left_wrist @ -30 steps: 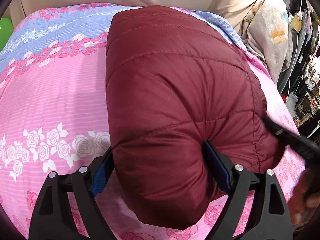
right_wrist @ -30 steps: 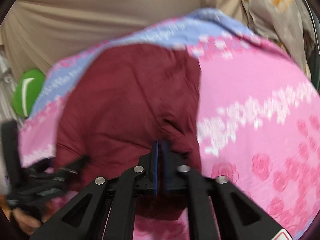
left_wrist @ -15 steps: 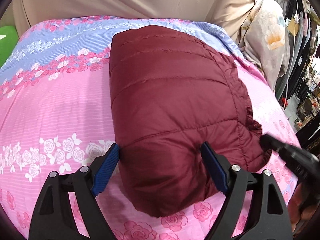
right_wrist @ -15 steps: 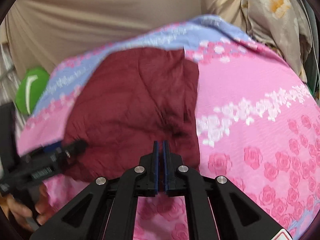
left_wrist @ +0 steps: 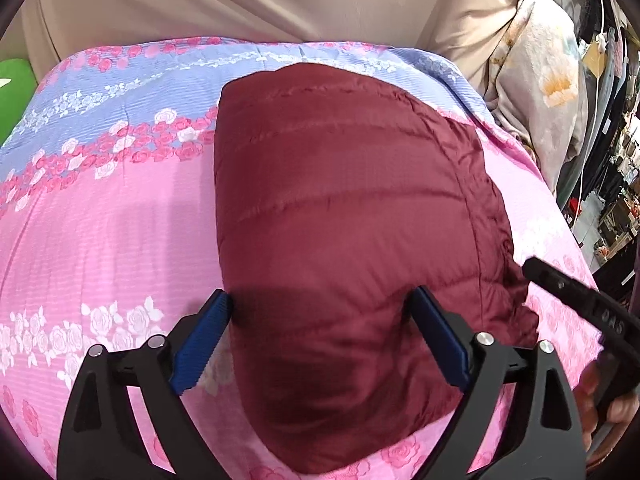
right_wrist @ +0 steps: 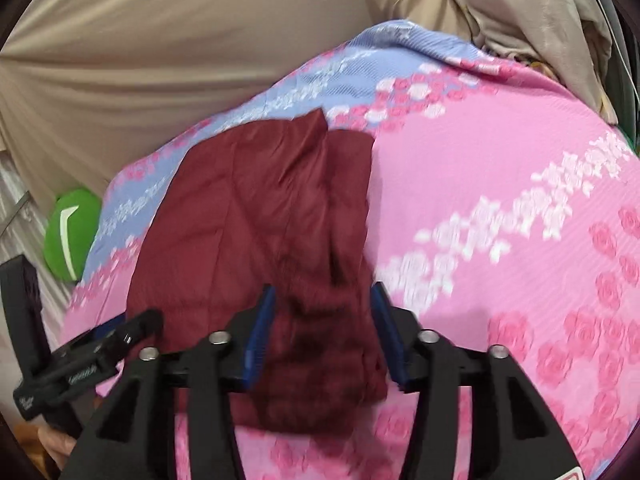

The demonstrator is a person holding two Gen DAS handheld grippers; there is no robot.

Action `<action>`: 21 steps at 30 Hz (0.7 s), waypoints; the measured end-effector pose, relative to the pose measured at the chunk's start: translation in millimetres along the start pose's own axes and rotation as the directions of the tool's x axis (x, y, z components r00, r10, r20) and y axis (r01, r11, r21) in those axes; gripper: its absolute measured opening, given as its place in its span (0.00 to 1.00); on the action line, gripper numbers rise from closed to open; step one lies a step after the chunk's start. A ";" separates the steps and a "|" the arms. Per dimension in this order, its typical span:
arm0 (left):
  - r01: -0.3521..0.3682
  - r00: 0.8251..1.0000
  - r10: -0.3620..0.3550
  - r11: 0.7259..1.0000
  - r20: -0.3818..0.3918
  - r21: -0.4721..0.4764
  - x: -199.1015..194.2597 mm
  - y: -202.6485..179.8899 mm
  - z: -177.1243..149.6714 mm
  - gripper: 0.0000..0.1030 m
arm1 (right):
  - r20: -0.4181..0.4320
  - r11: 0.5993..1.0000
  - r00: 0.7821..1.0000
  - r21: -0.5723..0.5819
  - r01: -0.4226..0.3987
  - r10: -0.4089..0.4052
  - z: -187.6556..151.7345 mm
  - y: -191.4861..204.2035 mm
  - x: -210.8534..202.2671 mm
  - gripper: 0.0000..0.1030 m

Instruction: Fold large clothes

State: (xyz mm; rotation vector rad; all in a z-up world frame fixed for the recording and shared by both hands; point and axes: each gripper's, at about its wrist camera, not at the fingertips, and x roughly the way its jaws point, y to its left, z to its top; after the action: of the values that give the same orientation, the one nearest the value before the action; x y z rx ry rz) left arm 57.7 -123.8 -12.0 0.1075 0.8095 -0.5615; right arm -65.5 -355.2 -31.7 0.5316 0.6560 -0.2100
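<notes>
Both wrist views close above bed, sharing maroon jacket.

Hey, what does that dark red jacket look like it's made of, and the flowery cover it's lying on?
The maroon quilted jacket looks like thin nylon or polyester with padded filling: a soft sheen, stitched horizontal channels and puffy sections. Down or synthetic fill, I cannot tell. The floral bedsheet looks like matte woven cotton or a cotton blend: fine ribbed lines, printed roses, no shine.

Each hand-held gripper: black angular frame w/ silver screws, blue ribbed pads; bare skin behind.
</notes>
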 end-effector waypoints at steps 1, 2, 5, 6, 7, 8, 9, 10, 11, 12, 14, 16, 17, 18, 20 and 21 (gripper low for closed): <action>-0.004 1.000 0.004 1.000 0.001 0.001 0.8 -1.4 2.3 0.87 | -0.012 1.000 1.000 0.000 -0.006 0.006 4.8 -1.1 6.4 0.55; -0.010 1.000 0.010 1.000 0.003 0.005 1.6 -3.5 4.7 0.87 | -0.024 1.000 1.000 0.003 -0.012 0.012 8.3 -1.8 12.9 0.59; -0.024 1.000 0.024 1.000 0.010 0.010 3.4 -7.5 9.8 0.88 | -0.077 1.000 0.997 0.002 -0.021 0.021 14.3 -2.5 38.7 0.49; -0.027 1.000 0.027 1.000 0.008 0.010 4.2 -8.1 11.2 0.88 | -0.083 0.999 0.996 -0.011 -0.031 0.030 15.3 0.1 43.0 0.40; -0.029 1.000 0.029 1.000 0.008 0.012 4.6 -7.5 12.2 0.88 | -0.075 0.998 0.996 -0.030 -0.049 0.047 16.9 4.9 43.2 0.24; -0.033 0.999 0.033 0.999 0.008 0.015 5.2 -7.7 13.2 0.89 | -0.055 0.998 0.998 -0.047 -0.046 0.044 19.0 9.1 39.7 0.15; -0.039 0.999 0.039 0.999 0.008 0.019 6.3 -7.6 14.1 0.89 | -0.031 0.997 0.999 -0.064 -0.040 0.038 22.1 11.3 35.5 0.13; -0.039 0.999 0.039 0.999 0.008 0.021 7.3 -7.2 14.2 0.89 | -0.010 0.997 0.999 -0.066 -0.035 0.034 25.7 9.3 31.7 0.11; -0.040 0.999 0.040 0.999 0.006 0.023 8.6 -7.7 14.7 0.89 | -0.012 0.998 0.999 -0.056 -0.030 0.029 28.0 4.8 32.8 0.11; -0.038 0.999 0.038 0.999 0.004 0.025 10.4 -7.9 15.1 0.90 | -0.026 0.999 1.000 -0.047 -0.018 0.017 28.4 0.3 37.9 0.11; -0.035 0.999 0.035 0.999 -0.005 0.027 13.5 -8.2 15.8 0.92 | -0.100 0.999 0.995 -0.044 -0.016 0.012 23.4 -7.4 59.4 0.16; -0.038 0.999 0.038 0.999 -0.010 0.033 16.0 -9.1 16.2 0.93 | -0.103 0.999 0.995 -0.054 0.002 -0.008 20.1 -6.1 61.8 0.18; -0.040 0.999 0.041 0.999 -0.013 0.034 17.1 -9.1 16.5 0.93 | -0.101 0.998 0.995 -0.057 0.011 -0.016 20.1 -5.3 61.3 0.19; -0.040 0.999 0.040 0.999 -0.015 0.031 17.8 -8.6 16.8 0.94 | -0.098 0.998 0.995 -0.055 0.017 -0.022 20.7 -4.4 59.6 0.22; -0.027 0.999 0.027 1.000 -0.027 0.016 18.0 -5.7 18.7 0.94 | -0.098 0.999 0.995 -0.040 0.032 -0.035 21.2 -4.8 55.9 0.34; -0.020 0.999 0.020 1.000 -0.029 0.012 17.7 -3.9 18.8 0.94 | -0.098 0.999 0.994 -0.039 0.037 -0.041 20.9 -4.7 54.6 0.38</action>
State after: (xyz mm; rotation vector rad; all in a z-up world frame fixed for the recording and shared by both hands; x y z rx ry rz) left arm 77.8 -140.4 -11.0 0.1351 0.8322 -0.5468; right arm -13.7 -371.5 -54.0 0.4965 0.7654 -0.2092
